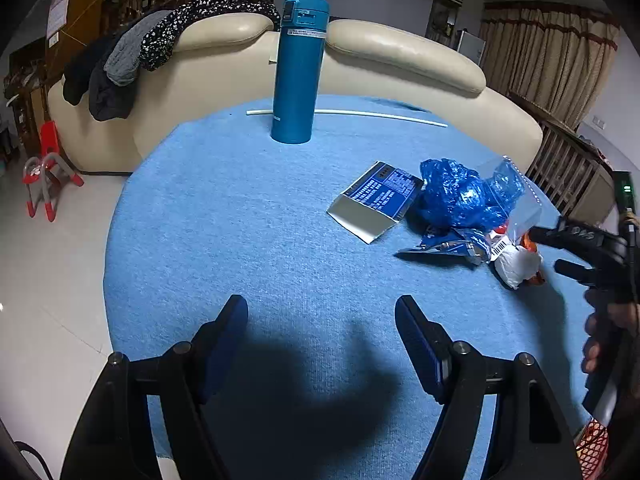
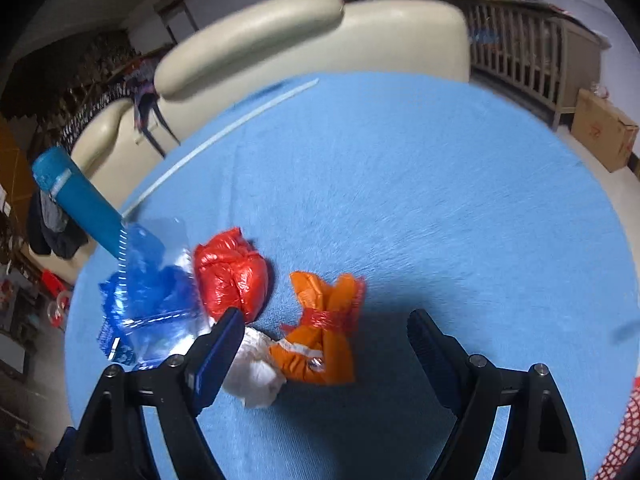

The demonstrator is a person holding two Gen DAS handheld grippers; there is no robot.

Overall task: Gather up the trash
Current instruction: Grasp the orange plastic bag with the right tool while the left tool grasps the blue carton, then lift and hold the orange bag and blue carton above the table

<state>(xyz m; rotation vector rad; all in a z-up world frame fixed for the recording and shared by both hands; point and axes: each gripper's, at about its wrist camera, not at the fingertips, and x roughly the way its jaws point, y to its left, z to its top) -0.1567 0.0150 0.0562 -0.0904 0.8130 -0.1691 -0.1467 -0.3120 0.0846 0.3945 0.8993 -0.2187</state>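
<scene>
- Left tool [image 1: 322,314]: fingers spread wide, empty, hovering over bare blue worktop [image 1: 240,240], well apart from the trash.
- Right tool [image 2: 326,330]: fingers apart, holding nothing, poised at the orange bag [image 2: 324,344]; white crumpled paper [image 2: 254,376] touches its left finger.
- Trash pile: red bag [image 2: 232,276], blue plastic [image 2: 144,296], flat carton [image 1: 376,204], clustered near the worktop's edge.
- Step, as judged: approach before a first pick; next move calls for closing on the orange bag.
- View difference: the left view alone shows the carton and the upright flask [image 1: 298,68]; the right alone shows the red bag.
</scene>
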